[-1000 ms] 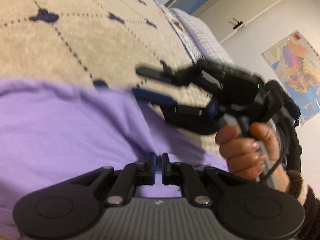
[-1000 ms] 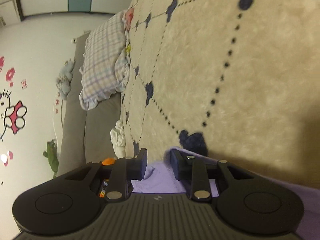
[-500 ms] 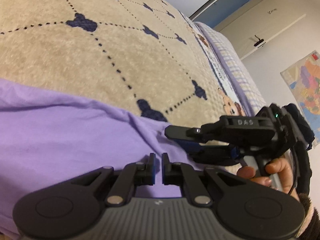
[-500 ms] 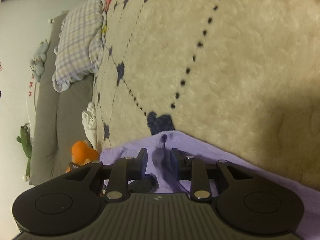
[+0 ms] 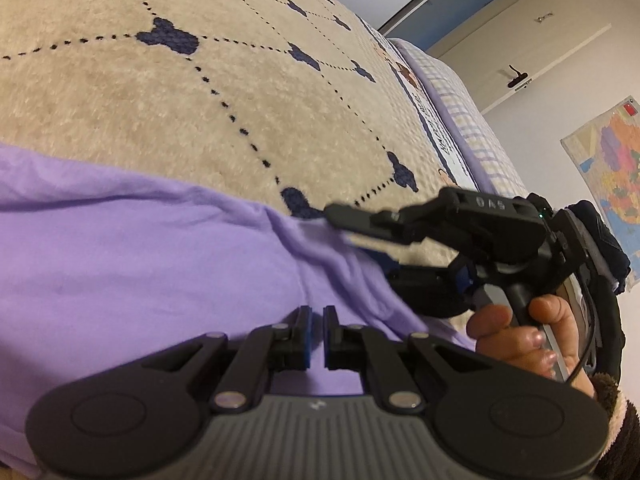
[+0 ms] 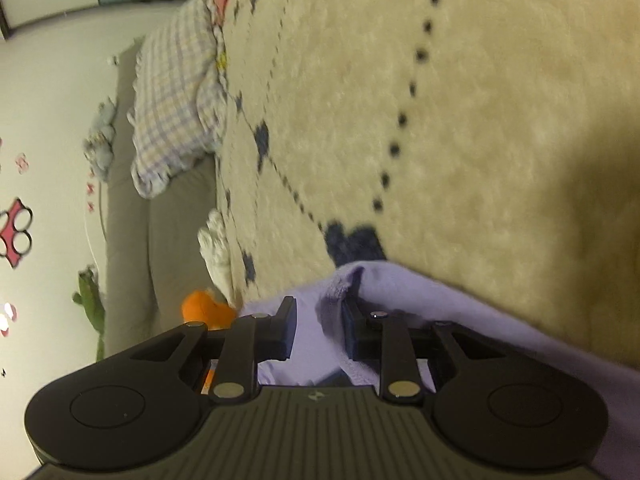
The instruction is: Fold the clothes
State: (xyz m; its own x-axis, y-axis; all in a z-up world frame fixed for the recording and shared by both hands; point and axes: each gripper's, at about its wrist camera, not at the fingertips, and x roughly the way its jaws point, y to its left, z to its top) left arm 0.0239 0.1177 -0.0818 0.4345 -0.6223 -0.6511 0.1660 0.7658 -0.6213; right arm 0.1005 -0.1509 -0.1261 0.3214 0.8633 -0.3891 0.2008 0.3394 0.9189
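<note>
My right gripper point(image 6: 318, 330) has advanced since 0.5 s ago, jaws apart astride the purple garment point(image 5: 140, 260) edge; left gripper point(image 5: 316, 330) stays pinched on it.

Surface: beige blanket point(image 5: 192, 92), navy-patterned, spread across the frame's upper half.
Laid on it: purple garment point(image 5: 132, 248), lower left.

1. My right gripper point(image 5: 352, 236) has dropped from mid-frame onto the purple garment's point(image 5: 140, 256) edge at centre right.
2. In my right view, a fabric fold point(image 6: 340, 300) now stands between my fingers.
</note>
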